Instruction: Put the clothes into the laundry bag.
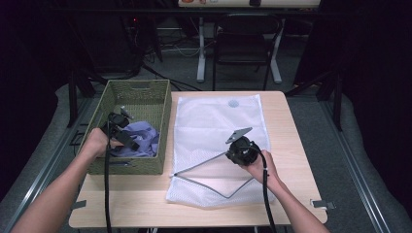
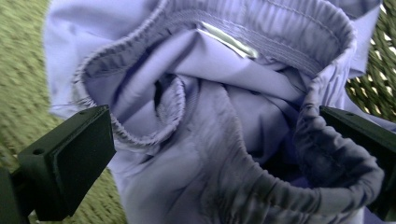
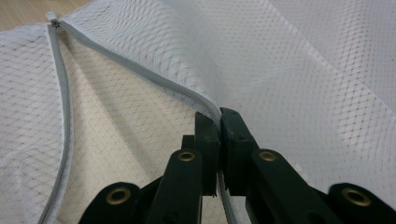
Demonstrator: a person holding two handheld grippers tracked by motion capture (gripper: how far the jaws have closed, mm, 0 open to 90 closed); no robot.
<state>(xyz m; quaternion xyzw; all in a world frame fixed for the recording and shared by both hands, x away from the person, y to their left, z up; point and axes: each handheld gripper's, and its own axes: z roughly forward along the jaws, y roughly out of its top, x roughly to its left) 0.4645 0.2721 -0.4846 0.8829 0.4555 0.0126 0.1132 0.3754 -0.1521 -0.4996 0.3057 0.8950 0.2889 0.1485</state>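
A white mesh laundry bag (image 1: 214, 131) lies flat on the table with its grey zipper (image 1: 199, 165) unzipped into a wide V. My right gripper (image 1: 232, 154) is shut on the upper zipper edge (image 3: 154, 77) of the mesh laundry bag (image 3: 299, 74), lifting that flap a little. A crumpled lavender garment (image 1: 141, 138) with an elastic waistband lies in the green woven basket (image 1: 160, 116). My left gripper (image 1: 127, 140) hangs over the lavender garment (image 2: 205, 121) with its jaws open, one on each side of the bunched waistband (image 2: 280, 44); the pads do not press it.
The green woven basket (image 2: 18, 60) takes up the table's left side, its wall close to the bag's left edge. Bare wood (image 1: 145, 204) runs along the table's front. A dark chair (image 1: 243, 43) and desk legs stand beyond the far edge.
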